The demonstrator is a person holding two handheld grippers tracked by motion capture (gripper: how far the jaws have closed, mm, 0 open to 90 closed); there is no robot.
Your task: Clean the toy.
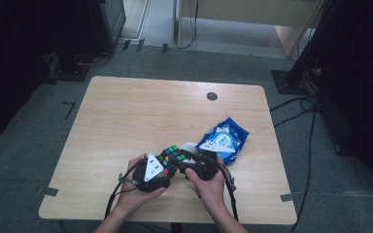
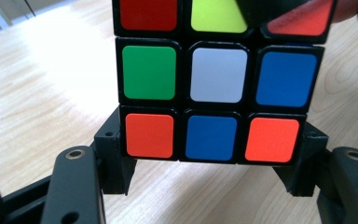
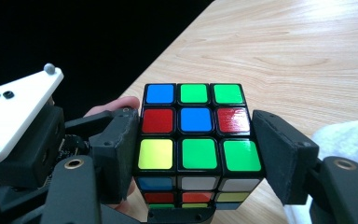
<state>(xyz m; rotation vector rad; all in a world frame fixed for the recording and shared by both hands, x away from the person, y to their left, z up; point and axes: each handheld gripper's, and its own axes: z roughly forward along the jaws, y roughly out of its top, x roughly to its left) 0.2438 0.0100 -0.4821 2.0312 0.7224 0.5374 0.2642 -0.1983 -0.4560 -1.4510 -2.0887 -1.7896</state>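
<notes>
Up close, the left gripper view faces one side of the Rubik's cube (image 2: 212,88): a white centre sticker with green and blue beside it, and orange, blue, orange along the bottom row, which sits clamped between the left gripper's (image 2: 212,161) two black pads. From above, the high view shows what the close views leave out: the cube (image 1: 171,158) is held over the near middle of the wooden table (image 1: 141,111), with a blue plastic packet (image 1: 223,138) just beyond and to the right of it and a small dark round cap (image 1: 212,96) well beyond it near the far edge. Looking along the right gripper (image 3: 196,154), its view gives another face of the cube (image 3: 196,126), with a blue centre, green and yellow stickers around it, and both pads pressing on opposite sides, the jaws spread to the cube's full width. Beside the cube there stands the left gripper's white three-cornered plate (image 3: 14,116), and a pale crumpled thing (image 3: 349,140) lies at the right edge.
</notes>
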